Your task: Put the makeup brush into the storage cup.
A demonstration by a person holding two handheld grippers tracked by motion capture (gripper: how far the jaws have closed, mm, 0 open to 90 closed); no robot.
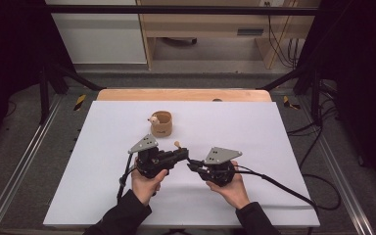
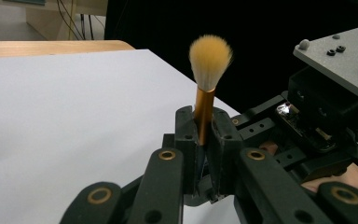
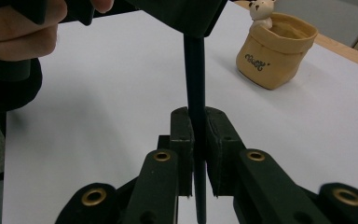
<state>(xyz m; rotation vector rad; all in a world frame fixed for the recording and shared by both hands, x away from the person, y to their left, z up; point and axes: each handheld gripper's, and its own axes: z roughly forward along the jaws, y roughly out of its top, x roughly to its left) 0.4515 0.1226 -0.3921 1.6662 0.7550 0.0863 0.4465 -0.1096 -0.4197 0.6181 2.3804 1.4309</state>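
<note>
Standing over the white table (image 1: 103, 161), a person in dark sleeves holds a gripper in each hand, both brought close together near the middle of the near half. The left gripper (image 2: 204, 135) has its jaws clamped on the copper-coloured ferrule of a small brush (image 2: 209, 74), whose pale, fluffy bristle head rises above the jaws in the left gripper view. From the high view that bristle tip peeks out just above the left gripper (image 1: 182, 152), which points toward the right one. The right gripper (image 3: 196, 135) has its jaws pressed together on the brush's dark handle (image 3: 195, 70), which runs straight up between them to the underside of the left gripper in the right gripper view. So the brush is off the table, held at both ends between the two tools. The left hand (image 1: 146, 183) and the right hand (image 1: 231, 188) grip the tool bodies from below. Farther back on the table, well apart from the grippers, sits a small tan pouch-shaped pot (image 1: 161, 123) with a little bear figure (image 3: 261, 11) at its rim.
</note>
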